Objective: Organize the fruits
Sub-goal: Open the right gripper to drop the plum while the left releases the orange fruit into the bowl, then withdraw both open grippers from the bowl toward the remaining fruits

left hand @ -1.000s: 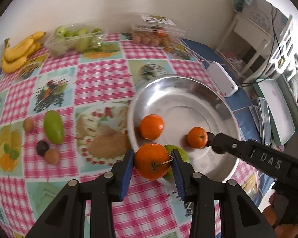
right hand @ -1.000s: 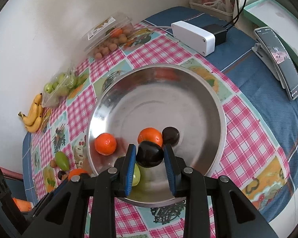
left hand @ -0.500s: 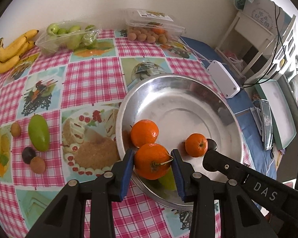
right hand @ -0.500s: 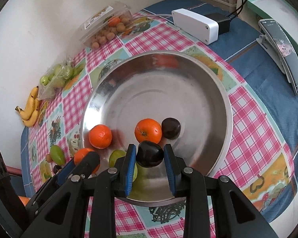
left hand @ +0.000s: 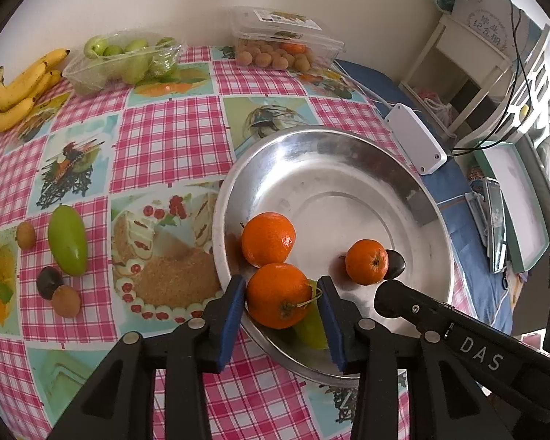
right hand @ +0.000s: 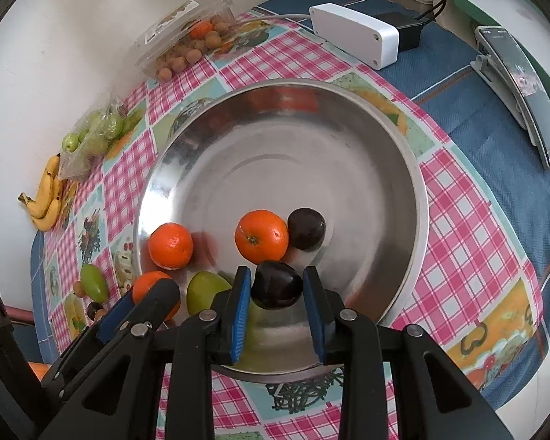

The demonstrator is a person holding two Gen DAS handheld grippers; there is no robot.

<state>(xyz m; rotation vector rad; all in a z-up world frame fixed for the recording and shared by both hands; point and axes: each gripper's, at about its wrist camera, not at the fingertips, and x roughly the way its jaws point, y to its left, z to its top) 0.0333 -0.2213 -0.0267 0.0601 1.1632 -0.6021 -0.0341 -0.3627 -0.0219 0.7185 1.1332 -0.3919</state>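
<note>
**A:** What's under you, biggest thing first?

**B:** A table under a glossy checked cloth (left hand: 172,139), pink squares mixed with printed food pictures, a plain blue cloth showing past its far edge. On it sits a wide, shallow steel bowl (left hand: 348,168), round, smooth and mirror-bright, with a rolled rim. Its far half lies bare, so there is open floor there; the near side is crowded.

**A:** And around the bowl?

**B:** Against the wall, a bunch of bananas (left hand: 22,88), a crinkled clear tray of green fruit (left hand: 124,58) and a lidded clear box of small brown fruit (left hand: 278,47). A white plastic box (left hand: 416,143) lies just beside the rim. Well to the left on the cloth, a smooth green mango (left hand: 67,239) with a few small brown and dark fruits near it.

**A:** Your hands?

**B:** My left gripper (left hand: 281,306) hangs over the near rim, its jaws opening, with a dimpled orange (left hand: 278,295) between the blue pads; a slight gap shows at the left pad. It touches another orange (left hand: 268,239). A third orange (left hand: 366,262) rests against a dark plum (left hand: 396,264). My right gripper (right hand: 277,295) is clamped narrowly on a glossy dark plum (right hand: 277,285), over the bowl's near side.
</note>
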